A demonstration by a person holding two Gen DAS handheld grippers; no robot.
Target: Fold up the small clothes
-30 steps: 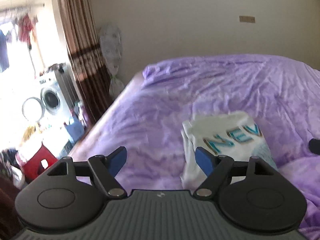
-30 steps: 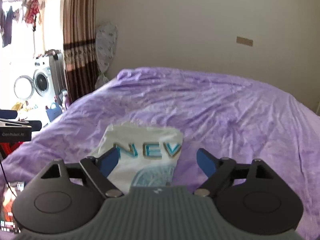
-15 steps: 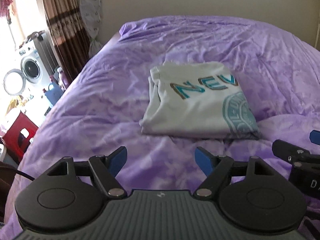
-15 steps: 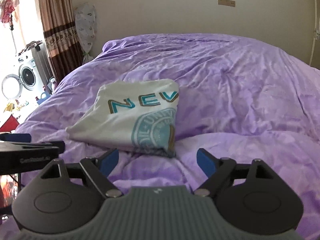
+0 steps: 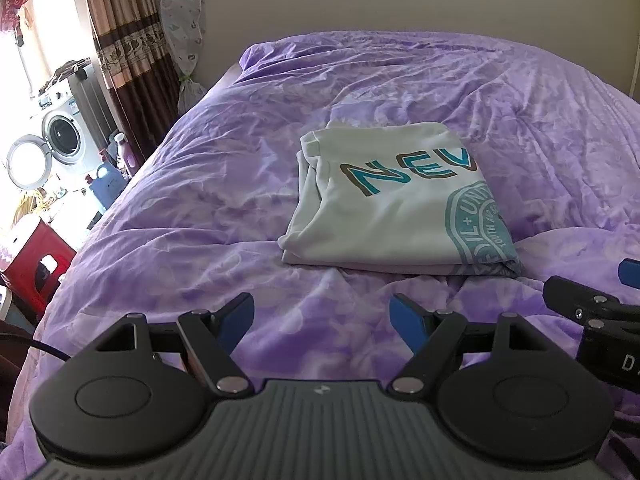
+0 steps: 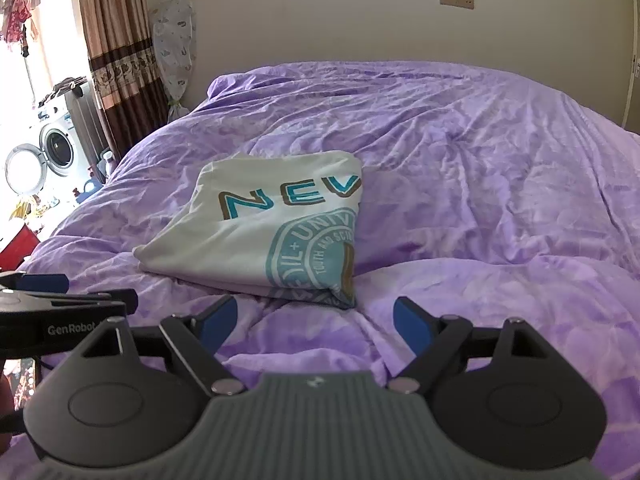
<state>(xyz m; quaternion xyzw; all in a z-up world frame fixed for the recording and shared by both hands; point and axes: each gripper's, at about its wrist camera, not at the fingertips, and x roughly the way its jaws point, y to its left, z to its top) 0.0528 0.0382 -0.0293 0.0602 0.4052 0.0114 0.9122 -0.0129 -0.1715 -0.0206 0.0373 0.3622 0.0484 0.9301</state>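
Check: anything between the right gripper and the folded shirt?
Nothing but bare purple bedcover. In the right wrist view the right gripper is open just short of the folded shirt, with only wrinkled cover in between.

A folded white shirt (image 5: pixel 394 204) lay on the purple bed (image 5: pixel 200 200); the left gripper (image 5: pixel 322 318) hovered near it, jaws apart and empty.

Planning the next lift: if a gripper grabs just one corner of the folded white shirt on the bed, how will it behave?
The shirt is soft cloth in loose layers, so it would likely droop and unfold. It looks light for its size. Pushed across the wrinkled purple bedcover, it would probably bunch rather than slide.
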